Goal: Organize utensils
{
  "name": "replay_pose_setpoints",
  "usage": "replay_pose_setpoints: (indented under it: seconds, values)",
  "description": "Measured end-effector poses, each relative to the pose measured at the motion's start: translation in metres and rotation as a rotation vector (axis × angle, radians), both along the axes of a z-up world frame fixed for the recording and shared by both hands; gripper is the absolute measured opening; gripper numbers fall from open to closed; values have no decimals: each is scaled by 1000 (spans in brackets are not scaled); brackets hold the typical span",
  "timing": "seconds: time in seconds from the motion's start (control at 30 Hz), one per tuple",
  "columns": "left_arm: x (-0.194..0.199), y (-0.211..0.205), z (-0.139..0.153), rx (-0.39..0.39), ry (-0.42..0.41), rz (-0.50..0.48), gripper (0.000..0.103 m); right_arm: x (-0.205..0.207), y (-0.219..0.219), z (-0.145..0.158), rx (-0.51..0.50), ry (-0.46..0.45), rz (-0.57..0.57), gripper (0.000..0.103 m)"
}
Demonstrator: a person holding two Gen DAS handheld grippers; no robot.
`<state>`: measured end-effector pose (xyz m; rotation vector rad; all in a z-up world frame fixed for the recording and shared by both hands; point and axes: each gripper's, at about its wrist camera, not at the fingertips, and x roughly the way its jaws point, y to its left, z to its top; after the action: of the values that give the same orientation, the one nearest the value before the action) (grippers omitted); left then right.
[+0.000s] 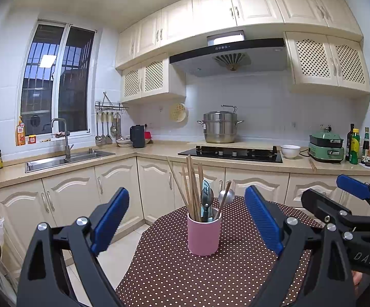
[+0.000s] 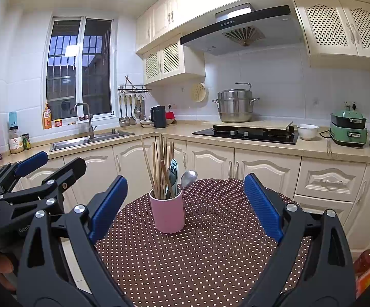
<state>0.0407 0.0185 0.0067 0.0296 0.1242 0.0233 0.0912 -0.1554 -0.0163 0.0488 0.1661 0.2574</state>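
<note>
A pink cup [image 1: 204, 235] stands upright on a brown polka-dot table [image 1: 174, 276]. It holds several wooden chopsticks [image 1: 191, 186], a metal spoon [image 1: 226, 196] and a teal-handled utensil [image 1: 206, 194]. My left gripper [image 1: 187, 220] is open and empty, its blue pads either side of the cup, short of it. My right gripper [image 2: 186, 207] is open and empty, with the cup [image 2: 167, 212], chopsticks [image 2: 159, 163] and spoon [image 2: 188, 177] between its pads, farther off. The right gripper also shows in the left wrist view [image 1: 338, 199]; the left gripper shows in the right wrist view [image 2: 46, 166].
The table [image 2: 210, 255] stands before cream cabinets. On the counter are a sink [image 1: 67, 157], a black hob [image 1: 232, 153] with a steel pot [image 1: 220, 128], a white bowl [image 1: 290, 151], a green cooker [image 1: 326, 147] and bottles [image 1: 362, 147]. A loose chopstick pair [image 1: 312, 164] lies near the cooker.
</note>
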Motion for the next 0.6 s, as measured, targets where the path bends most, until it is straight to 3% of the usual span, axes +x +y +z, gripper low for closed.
replay_pose_setpoints:
  seconds: [0.6]
  values:
    - [0, 0, -1, 2, 6, 1, 90, 1, 1, -4, 3, 9, -2, 91]
